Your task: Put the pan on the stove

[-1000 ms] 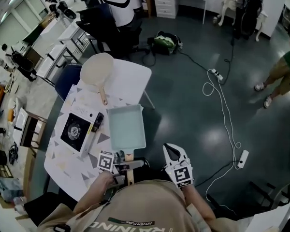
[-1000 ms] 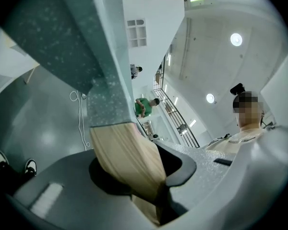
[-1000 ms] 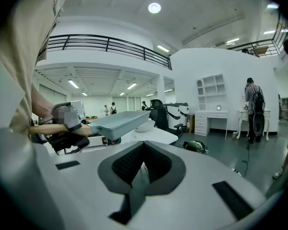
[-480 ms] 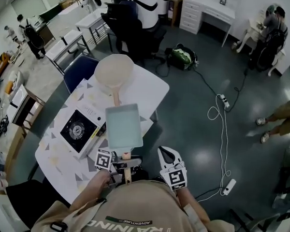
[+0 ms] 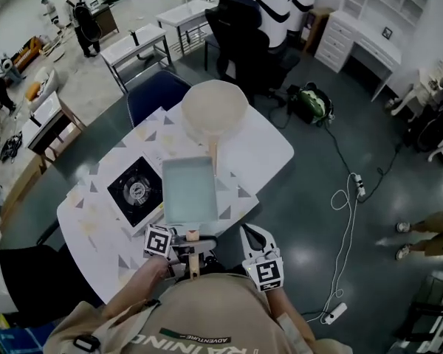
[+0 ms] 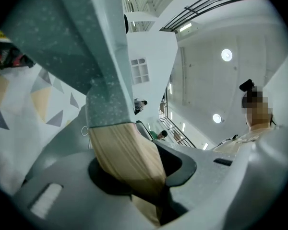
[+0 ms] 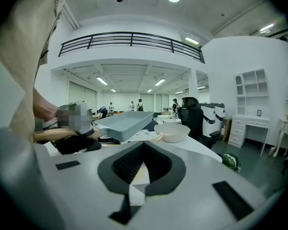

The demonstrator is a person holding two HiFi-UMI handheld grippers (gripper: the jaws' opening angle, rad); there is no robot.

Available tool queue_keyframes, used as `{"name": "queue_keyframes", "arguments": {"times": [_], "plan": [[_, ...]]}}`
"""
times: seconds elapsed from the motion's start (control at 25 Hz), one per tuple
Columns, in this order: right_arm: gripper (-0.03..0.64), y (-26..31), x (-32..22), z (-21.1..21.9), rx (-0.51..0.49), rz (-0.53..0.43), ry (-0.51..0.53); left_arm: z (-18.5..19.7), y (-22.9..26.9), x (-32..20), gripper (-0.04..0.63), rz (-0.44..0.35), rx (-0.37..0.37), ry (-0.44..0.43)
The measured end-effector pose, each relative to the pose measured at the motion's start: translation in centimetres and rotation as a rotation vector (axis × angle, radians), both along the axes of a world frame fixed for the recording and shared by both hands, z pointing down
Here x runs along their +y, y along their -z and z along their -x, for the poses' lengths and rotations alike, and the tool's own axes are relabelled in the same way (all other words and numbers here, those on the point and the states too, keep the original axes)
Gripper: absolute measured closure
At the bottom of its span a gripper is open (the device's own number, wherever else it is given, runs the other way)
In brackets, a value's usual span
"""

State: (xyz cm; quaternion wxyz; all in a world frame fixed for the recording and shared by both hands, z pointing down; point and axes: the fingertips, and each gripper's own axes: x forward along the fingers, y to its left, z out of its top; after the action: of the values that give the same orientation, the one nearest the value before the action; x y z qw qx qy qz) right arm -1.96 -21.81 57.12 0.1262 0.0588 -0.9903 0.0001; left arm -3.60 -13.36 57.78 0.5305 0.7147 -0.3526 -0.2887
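Clamping the wooden handle at the bottom centre of the head view, the left gripper has its jaws pressed tight on it. The pale teal rectangular pan stretches straight away from that claw toward mid-frame, held up off the white table. The right gripper, lower right of centre, has its jaws together on nothing. The stove lies just left of the pan, and a round cream pan sits beyond.

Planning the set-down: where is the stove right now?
In the head view, the stove sits on the table, left of centre, immediately left of the square pan held by the left gripper.
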Motion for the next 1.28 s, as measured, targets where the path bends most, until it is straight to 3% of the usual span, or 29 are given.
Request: {"name": "queue_keyframes", "arguments": {"times": [0.24,0.88,1.12,1.28], "plan": [[0.618,-0.5,1.8,4.5,0.006,0.034,0.138,3.2,0.1,1.8,0.473,-0.001,0.018,0.131],[0.618,-1.1,3.5,16.4,-0.017,0.049,0.609,11.4,-0.1,4.4,0.472,0.023,0.018,0.619],[0.618,-1.9,4.5,18.7,-0.008,0.078,0.717,12.6,-0.6,4.7,0.472,0.047,-0.013,0.709],[0.618,-2.3,5.3,19.8,0.004,0.082,0.774,13.4,-0.7,4.7,0.472,0.041,0.021,0.747]]}}
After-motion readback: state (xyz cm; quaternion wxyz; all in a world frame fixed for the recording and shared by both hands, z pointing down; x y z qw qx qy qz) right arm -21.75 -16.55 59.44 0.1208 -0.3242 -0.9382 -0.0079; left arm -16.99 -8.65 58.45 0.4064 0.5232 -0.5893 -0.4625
